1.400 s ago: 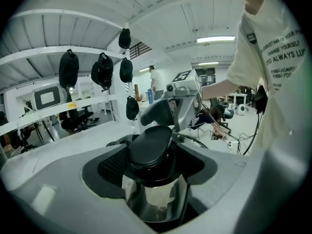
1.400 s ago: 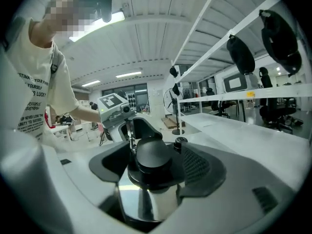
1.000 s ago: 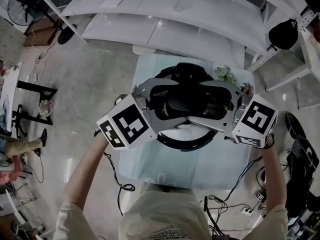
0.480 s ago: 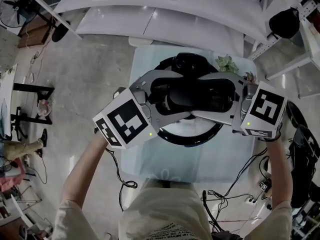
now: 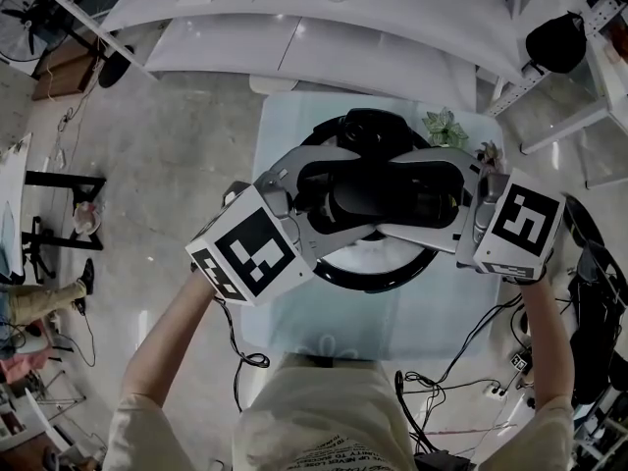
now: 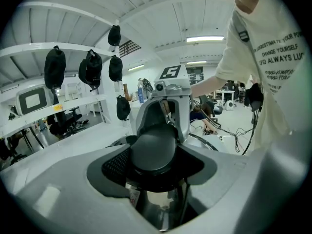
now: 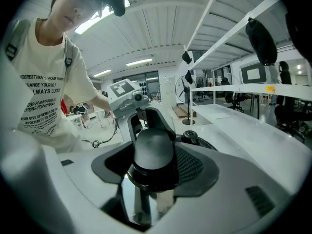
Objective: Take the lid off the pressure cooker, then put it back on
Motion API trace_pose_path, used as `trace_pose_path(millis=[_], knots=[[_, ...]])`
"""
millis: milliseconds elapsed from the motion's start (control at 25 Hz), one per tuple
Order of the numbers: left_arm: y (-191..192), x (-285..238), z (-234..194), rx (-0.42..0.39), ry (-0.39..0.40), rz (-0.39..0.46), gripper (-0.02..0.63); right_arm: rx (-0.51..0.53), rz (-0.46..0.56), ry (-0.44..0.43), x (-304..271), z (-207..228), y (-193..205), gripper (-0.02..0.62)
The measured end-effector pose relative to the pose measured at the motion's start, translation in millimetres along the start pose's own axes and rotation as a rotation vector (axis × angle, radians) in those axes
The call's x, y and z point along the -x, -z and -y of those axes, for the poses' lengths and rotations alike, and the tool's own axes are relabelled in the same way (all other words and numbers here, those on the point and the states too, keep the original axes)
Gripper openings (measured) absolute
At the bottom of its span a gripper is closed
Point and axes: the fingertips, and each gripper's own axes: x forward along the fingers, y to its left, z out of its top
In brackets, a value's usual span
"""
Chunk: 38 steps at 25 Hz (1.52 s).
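Note:
The pressure cooker point(image 5: 339, 275) stands on a pale table point(image 5: 294, 341), its lid on, with a black knob point(image 5: 365, 200) at the lid's middle. My left gripper point(image 5: 345, 200) reaches in from the left and my right gripper point(image 5: 410, 200) from the right, and their fingers meet around the knob. In the left gripper view the knob point(image 6: 153, 149) fills the gap between the jaws, above the shiny lid point(image 6: 157, 204). The right gripper view shows the knob point(image 7: 153, 152) the same way. The right jaws have just been closing, with the knob between them, and the pads of both grippers press on it.
A black handle block point(image 5: 369, 126) sits at the cooker's far rim. A small plant point(image 5: 444, 124) stands at the table's far right corner. White benches point(image 5: 294, 37) lie beyond. Cables point(image 5: 245, 361) hang beside the table's near edge.
Both grippers stay around the knob and the lid stays on the cooker. Only the head view has shifted a little.

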Motion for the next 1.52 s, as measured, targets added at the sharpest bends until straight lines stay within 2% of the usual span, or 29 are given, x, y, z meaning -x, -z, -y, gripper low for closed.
trace_pose_path(millis=[440, 880, 1120, 1520], knots=[[-5.8, 0.3, 1.6, 0.006, 0.003, 0.000, 0.299, 0.001, -0.005, 0.008, 5.3, -1.9, -3.5, 0.268], [-23.1, 13.5, -2.9, -0.013, -0.002, 0.023, 0.299, 0.020, -0.001, 0.024, 11.3, -3.7, -24.8, 0.268], [-36.4, 24.0, -3.5, -0.035, 0.010, 0.043, 0.299, 0.027, -0.001, 0.053, 16.2, -7.9, -40.3, 0.268], [-54.6, 40.0, 22.8, -0.079, 0.058, 0.079, 0.299, 0.015, 0.006, 0.123, 26.8, -39.0, -53.5, 0.268]])
